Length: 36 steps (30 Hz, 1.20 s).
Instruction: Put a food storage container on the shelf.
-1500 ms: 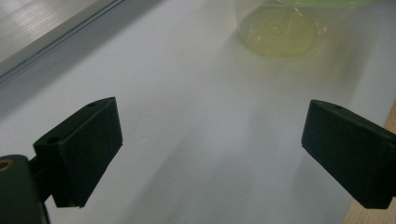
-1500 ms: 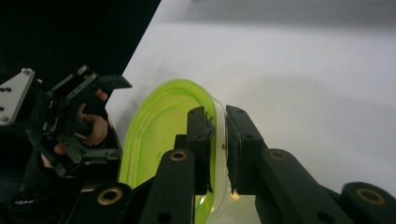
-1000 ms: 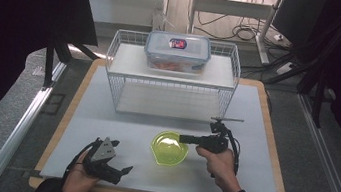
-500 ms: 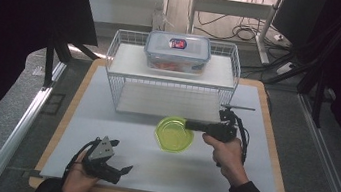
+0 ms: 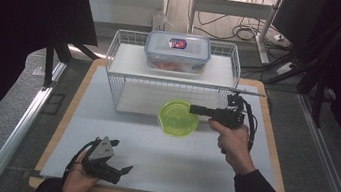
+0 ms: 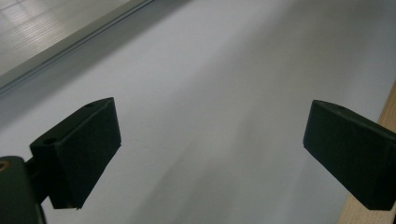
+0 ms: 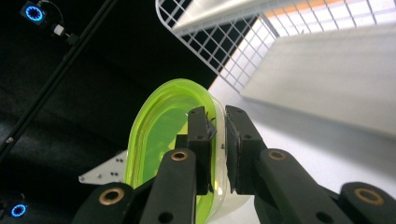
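Dark surroundings and a cabled floor frame a pale table. Right gripper, jaws clamped on the rim of a green bowl, holds it aloft before the wire rack at the far edge. Left gripper, jaws parted and empty, rests near the front-left corner.

The tabletop is a pale grey sheet laid on a wooden board whose edge shows all round it. At its far side stands a white wire rack (its legs directly on the sheet), and the rack's upper shelf carries a clear lidded container. A person's left hand rests at the near edge.
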Tool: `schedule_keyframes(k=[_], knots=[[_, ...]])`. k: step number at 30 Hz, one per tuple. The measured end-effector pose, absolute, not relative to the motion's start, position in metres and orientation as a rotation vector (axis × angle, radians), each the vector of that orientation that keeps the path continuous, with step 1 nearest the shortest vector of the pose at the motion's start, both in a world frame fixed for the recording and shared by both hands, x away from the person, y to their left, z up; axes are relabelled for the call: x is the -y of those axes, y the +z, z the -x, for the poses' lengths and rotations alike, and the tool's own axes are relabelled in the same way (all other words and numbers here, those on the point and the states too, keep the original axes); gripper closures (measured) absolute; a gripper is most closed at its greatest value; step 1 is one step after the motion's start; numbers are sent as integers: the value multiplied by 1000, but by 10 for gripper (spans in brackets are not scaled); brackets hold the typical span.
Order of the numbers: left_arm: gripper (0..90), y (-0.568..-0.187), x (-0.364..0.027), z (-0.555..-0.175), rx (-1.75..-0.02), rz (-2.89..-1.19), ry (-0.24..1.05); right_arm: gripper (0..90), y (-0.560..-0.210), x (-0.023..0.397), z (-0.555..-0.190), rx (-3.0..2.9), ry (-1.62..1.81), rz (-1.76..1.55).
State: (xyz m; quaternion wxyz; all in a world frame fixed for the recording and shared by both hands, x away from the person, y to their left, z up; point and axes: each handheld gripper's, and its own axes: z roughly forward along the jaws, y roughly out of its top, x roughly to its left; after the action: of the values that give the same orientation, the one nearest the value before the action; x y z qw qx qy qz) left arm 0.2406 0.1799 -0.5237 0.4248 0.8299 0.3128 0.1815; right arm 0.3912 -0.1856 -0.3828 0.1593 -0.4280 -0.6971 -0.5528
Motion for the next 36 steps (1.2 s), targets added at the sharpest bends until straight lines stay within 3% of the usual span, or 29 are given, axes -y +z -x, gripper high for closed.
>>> schedule_keyframes(k=[36], knots=[[40, -523, -180, -240, -781, -2072, 455, 818, -272, 179, -450, 1983, -1767, 1316]])
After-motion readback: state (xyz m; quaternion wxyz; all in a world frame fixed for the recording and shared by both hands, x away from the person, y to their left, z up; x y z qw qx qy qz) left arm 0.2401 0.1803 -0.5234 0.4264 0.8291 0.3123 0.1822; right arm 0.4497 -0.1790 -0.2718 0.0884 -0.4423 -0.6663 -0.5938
